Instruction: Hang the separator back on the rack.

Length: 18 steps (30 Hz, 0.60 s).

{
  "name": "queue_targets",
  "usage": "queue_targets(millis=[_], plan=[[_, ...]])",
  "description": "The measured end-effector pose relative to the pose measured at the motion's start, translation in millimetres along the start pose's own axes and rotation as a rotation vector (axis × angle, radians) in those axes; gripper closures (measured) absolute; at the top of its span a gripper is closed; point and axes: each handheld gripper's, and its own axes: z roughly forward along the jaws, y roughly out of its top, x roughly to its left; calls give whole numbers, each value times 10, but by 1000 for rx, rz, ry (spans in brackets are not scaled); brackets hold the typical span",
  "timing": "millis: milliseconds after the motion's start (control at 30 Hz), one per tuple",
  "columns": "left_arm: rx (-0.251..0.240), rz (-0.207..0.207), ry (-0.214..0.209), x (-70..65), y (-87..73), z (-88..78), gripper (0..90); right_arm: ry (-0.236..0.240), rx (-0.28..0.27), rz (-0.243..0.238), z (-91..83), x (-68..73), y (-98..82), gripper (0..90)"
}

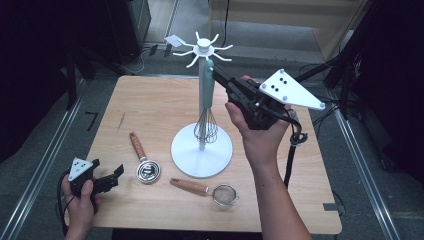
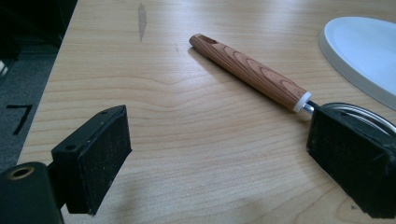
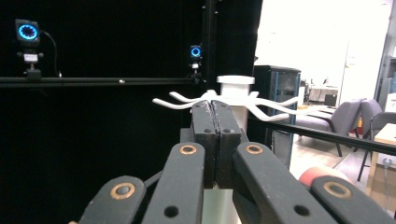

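Observation:
A white stand (image 1: 202, 150) with hook arms (image 1: 205, 49) on top rises from the middle of the table. A whisk with a teal handle (image 1: 207, 87) hangs against its pole. My right gripper (image 1: 216, 74) is raised, its tips at the top of that handle. In the right gripper view the pads (image 3: 215, 122) are pressed flat together in front of the hook arms (image 3: 224, 99), and I see nothing between them. My left gripper (image 1: 118, 173) rests at the table's front left, open (image 2: 219, 168). A wood-handled utensil (image 2: 252, 72) with a round metal head (image 1: 148, 171) lies just past it.
A small mesh strainer (image 1: 225, 194) with a wooden handle lies near the front edge, right of the round-headed utensil. The stand's wide base (image 2: 364, 51) sits close to the left gripper's right pad. Metal rails run along the floor on both sides.

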Motion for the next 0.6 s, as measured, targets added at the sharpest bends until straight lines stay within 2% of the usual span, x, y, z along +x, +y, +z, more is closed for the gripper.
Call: queue_targets(millis=[600], plan=[[0, 3, -2, -3, 0, 2, 66, 32, 29, -54, 231, 277, -3, 900]])
